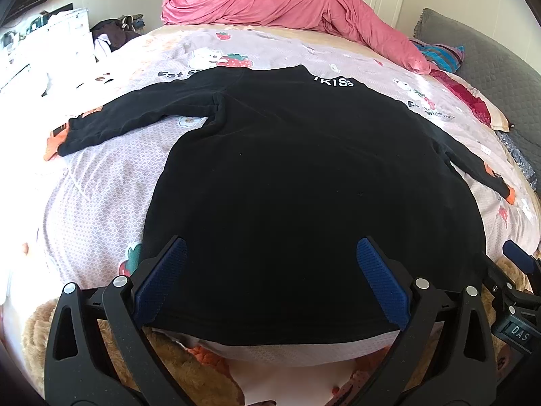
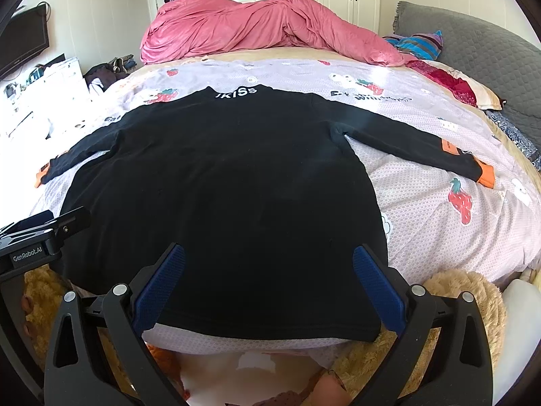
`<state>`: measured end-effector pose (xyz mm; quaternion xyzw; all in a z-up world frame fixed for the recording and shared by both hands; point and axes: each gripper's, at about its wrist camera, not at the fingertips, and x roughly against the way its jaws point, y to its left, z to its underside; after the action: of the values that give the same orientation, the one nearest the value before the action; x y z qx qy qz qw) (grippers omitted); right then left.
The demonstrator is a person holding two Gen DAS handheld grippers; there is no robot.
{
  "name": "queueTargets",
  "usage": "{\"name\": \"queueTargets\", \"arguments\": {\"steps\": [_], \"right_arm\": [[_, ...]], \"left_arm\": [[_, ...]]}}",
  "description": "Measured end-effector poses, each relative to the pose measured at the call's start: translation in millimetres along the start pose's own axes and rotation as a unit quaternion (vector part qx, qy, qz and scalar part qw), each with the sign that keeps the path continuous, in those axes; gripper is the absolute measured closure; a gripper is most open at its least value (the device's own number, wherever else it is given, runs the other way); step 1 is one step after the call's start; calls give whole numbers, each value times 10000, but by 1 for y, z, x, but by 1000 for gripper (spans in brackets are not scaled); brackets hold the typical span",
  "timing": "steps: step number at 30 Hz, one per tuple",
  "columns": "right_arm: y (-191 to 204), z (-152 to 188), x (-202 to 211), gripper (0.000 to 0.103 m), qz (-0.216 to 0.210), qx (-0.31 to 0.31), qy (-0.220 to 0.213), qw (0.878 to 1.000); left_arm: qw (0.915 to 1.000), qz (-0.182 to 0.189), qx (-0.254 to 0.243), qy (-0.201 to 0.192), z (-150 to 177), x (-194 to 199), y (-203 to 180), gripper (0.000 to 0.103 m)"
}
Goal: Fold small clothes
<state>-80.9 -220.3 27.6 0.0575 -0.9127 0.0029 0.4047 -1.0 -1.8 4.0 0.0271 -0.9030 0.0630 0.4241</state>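
Observation:
A black long-sleeved top point(image 1: 287, 176) lies flat on the bed, collar with white lettering at the far end, both sleeves spread out sideways with orange cuffs. It also shows in the right wrist view point(image 2: 223, 182). My left gripper point(image 1: 270, 253) is open and empty, hovering over the hem on its left part. My right gripper point(image 2: 268, 260) is open and empty over the hem's right part. The left gripper's side point(image 2: 44, 233) shows at the left edge of the right wrist view. The right gripper's fingers point(image 1: 519, 258) show at the right edge of the left wrist view.
The bed point(image 2: 432, 209) has a lilac sheet with strawberry prints. A pink duvet point(image 2: 257, 23) is heaped at the far end. Grey pillows point(image 2: 473, 50) lie at the right. A brown plush toy point(image 2: 463, 291) lies at the near edge. A cluttered white table point(image 1: 40, 40) stands at the left.

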Motion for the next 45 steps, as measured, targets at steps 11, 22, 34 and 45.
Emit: {"name": "queueTargets", "arguments": {"steps": [11, 22, 34, 45], "right_arm": [[0, 0, 1, 4, 13, -1, -17, 10000], [0, 0, 2, 4, 7, 2, -18, 10000], [0, -1, 3, 4, -4, 8, -23, 10000], [-2, -7, -1, 4, -2, -12, 10, 10000]], "left_arm": [[10000, 22, 8, -4, 0, 0, 1, 8], [10000, 38, 5, -10, -1, 0, 2, 8], [10000, 41, -11, 0, -3, -3, -2, 8], [10000, 74, -3, 31, -11, -8, -6, 8]]}}
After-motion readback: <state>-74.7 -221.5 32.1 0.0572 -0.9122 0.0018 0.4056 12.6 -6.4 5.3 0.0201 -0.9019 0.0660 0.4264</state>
